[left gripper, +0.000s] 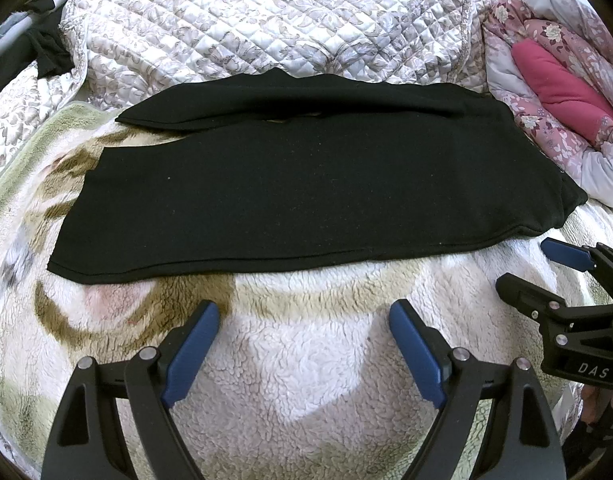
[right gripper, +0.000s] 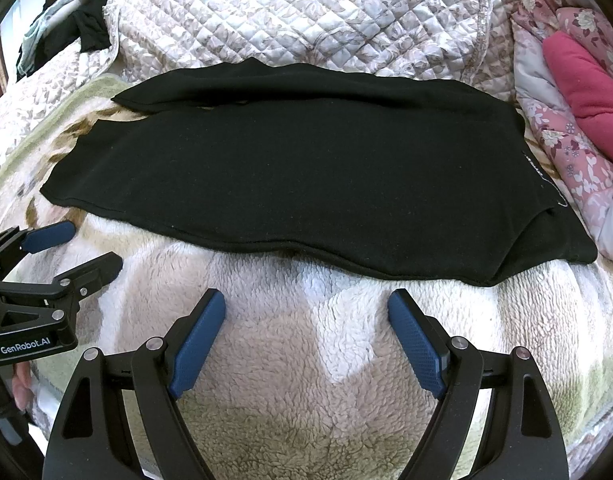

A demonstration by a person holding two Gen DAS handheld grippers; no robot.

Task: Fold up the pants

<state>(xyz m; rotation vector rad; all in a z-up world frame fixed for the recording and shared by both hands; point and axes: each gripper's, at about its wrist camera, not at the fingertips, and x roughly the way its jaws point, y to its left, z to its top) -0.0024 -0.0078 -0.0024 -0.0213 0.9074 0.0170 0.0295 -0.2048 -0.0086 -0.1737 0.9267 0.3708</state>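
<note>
Black pants (left gripper: 306, 188) lie flat across a fluffy blanket (left gripper: 306, 352), legs running left, waist at the right. In the right wrist view the pants (right gripper: 298, 184) show a small white label near the waist end. My left gripper (left gripper: 304, 312) hovers open just short of the pants' near hem, nothing between its blue pads. My right gripper (right gripper: 306, 304) is open too, close to the near edge and empty. Each gripper appears in the other's view: the right gripper (left gripper: 526, 264) beside the waist end, the left gripper (right gripper: 90, 244) by the leg end.
A quilted grey-white cover (left gripper: 266, 20) rises behind the pants. A pink floral duvet with a magenta cushion (left gripper: 566, 92) is bunched at the right. Dark clothes (right gripper: 86, 28) hang at the far left. A hand (right gripper: 20, 384) holds the left gripper's handle.
</note>
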